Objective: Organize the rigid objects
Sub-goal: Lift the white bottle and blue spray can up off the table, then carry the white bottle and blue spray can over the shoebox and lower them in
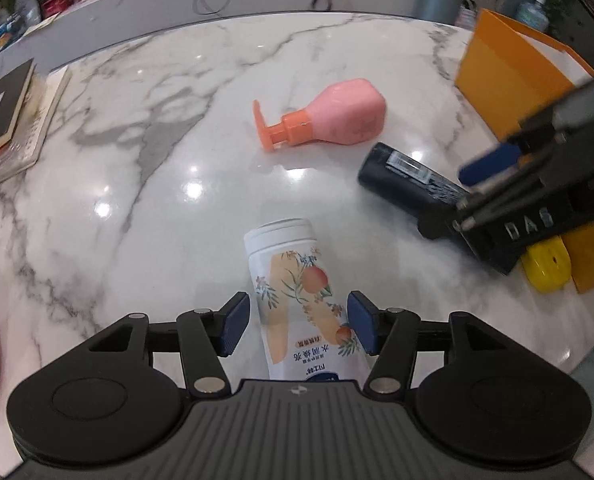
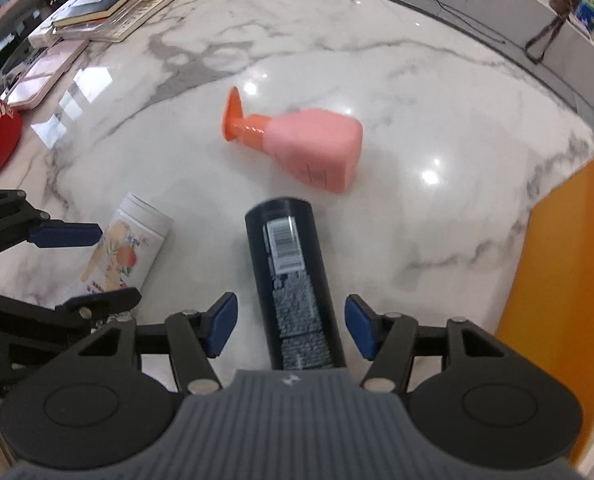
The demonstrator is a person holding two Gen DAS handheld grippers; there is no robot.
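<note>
The left gripper [image 1: 299, 324] stood released, its blue pads either side of the white bottle [image 1: 297, 300] with no clear squeeze on it. That bottle lay on its side at lower centre of the left wrist view, long axis running straight along the fingers, cap pointing away.

The right gripper [image 2: 291, 326] was likewise spread apart, straddling the dark bottle [image 2: 293, 280], which also lay flat with its axis in line with the fingers and its barcode label facing up. Gaps showed between both pads and the dark body.

Beyond both, near mid-frame, the pink pump bottle [image 2: 309, 148] lay on the marble table [image 2: 437, 92], well apart from either claw, nozzle toward the left. An orange box [image 2: 569, 280] filled the right edge of the right wrist view, probably the destination. Each claw probably needed only to close.
</note>
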